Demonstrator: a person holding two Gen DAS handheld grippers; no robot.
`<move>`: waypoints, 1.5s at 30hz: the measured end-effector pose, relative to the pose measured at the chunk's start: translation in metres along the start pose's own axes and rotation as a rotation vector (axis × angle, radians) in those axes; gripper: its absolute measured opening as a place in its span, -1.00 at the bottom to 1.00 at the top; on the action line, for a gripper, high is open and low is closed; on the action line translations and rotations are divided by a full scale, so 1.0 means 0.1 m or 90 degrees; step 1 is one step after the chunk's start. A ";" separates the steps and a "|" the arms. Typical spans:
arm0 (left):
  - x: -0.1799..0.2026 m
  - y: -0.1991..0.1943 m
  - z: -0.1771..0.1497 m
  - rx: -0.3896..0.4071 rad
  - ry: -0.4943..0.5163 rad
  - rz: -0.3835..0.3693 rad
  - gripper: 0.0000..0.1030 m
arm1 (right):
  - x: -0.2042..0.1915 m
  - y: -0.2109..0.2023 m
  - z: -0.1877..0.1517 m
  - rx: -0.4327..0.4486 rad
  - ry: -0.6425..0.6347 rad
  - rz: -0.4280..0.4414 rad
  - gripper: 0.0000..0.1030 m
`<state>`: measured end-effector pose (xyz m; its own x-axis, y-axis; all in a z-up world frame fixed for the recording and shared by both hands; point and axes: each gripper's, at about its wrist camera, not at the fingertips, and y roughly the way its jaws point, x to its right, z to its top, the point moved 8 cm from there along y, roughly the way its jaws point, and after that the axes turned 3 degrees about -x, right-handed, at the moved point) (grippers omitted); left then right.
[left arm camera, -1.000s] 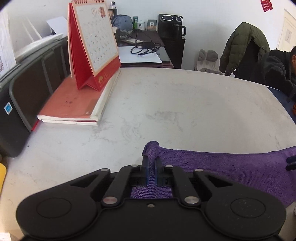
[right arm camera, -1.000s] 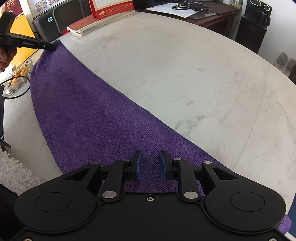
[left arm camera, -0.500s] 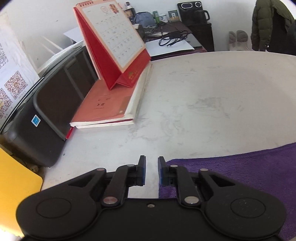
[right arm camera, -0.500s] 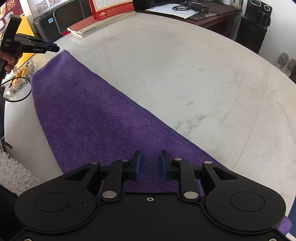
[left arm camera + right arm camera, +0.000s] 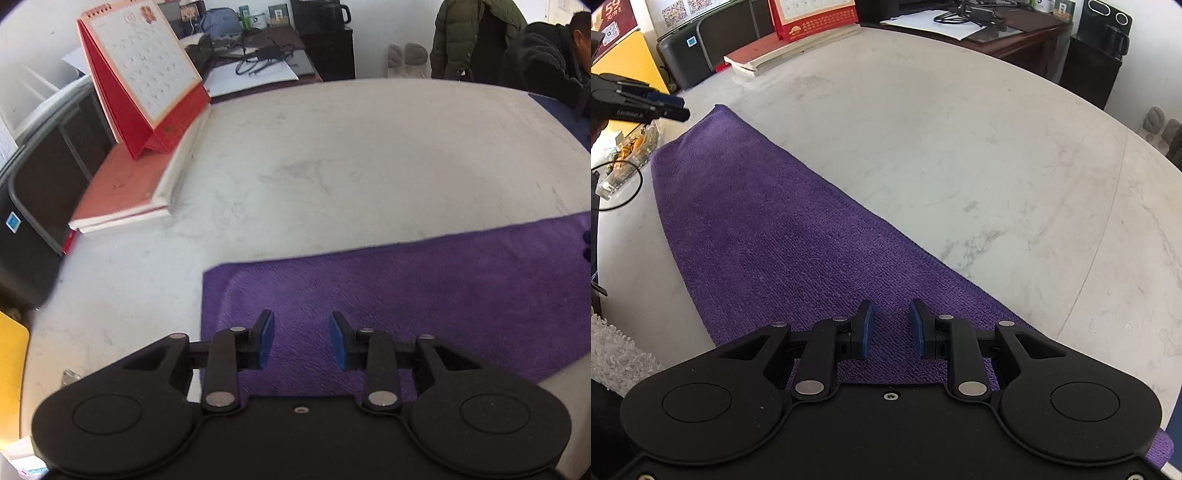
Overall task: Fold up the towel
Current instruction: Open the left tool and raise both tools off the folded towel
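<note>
A purple towel (image 5: 406,291) lies flat as a long strip on the white marble table (image 5: 351,166); it also shows in the right wrist view (image 5: 783,236). My left gripper (image 5: 301,341) is open and empty, held just above the towel's left end. It appears from the side in the right wrist view (image 5: 665,107), off the towel's far corner. My right gripper (image 5: 891,328) is open and empty over the towel's near end, jaws apart with towel showing between them.
A red desk calendar (image 5: 147,85) stands on a stack of books (image 5: 122,184) at the table's far left. A black bin (image 5: 40,184) is beside them. A dark desk (image 5: 997,33) with cables stands behind. A person in a dark jacket (image 5: 546,55) sits at far right.
My left gripper let go of the towel corner it was pinching, opened wide and drew back over the towel's end. The towel now lies flat. The right gripper has stayed in place.
</note>
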<state>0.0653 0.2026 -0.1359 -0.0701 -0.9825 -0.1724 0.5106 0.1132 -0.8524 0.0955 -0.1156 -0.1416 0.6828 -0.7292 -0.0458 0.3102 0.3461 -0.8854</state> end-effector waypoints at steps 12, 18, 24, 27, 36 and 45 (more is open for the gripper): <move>-0.67 0.31 -0.01 -0.005 -0.117 0.109 -0.22 | 0.00 -0.01 -0.02 0.014 -0.001 -0.004 -0.58; -0.73 0.05 0.05 0.030 -0.111 0.138 -0.22 | -0.01 -0.02 -0.03 0.016 0.001 -0.007 -0.58; -0.52 -0.30 -0.05 0.063 -0.117 0.094 -0.22 | -0.03 -0.02 -0.02 0.013 -0.002 -0.014 -0.56; -0.25 -0.34 -0.19 0.053 -0.118 0.057 -0.22 | -0.04 -0.02 -0.01 0.011 -0.005 -0.009 -0.50; -0.09 -0.27 -0.60 -0.012 -0.243 0.062 -0.22 | -0.09 -0.11 -0.03 0.050 0.018 -0.006 -0.50; -0.36 -0.24 -0.68 -0.037 -0.339 0.098 -0.23 | 0.17 -0.27 -0.48 0.065 0.115 -0.022 -0.49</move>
<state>-0.0031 0.2451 -0.1430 0.4517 -0.8914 -0.0364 0.4320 0.2543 -0.8653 0.0669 -0.1657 -0.1406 0.5436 -0.8326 -0.1062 0.4030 0.3699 -0.8371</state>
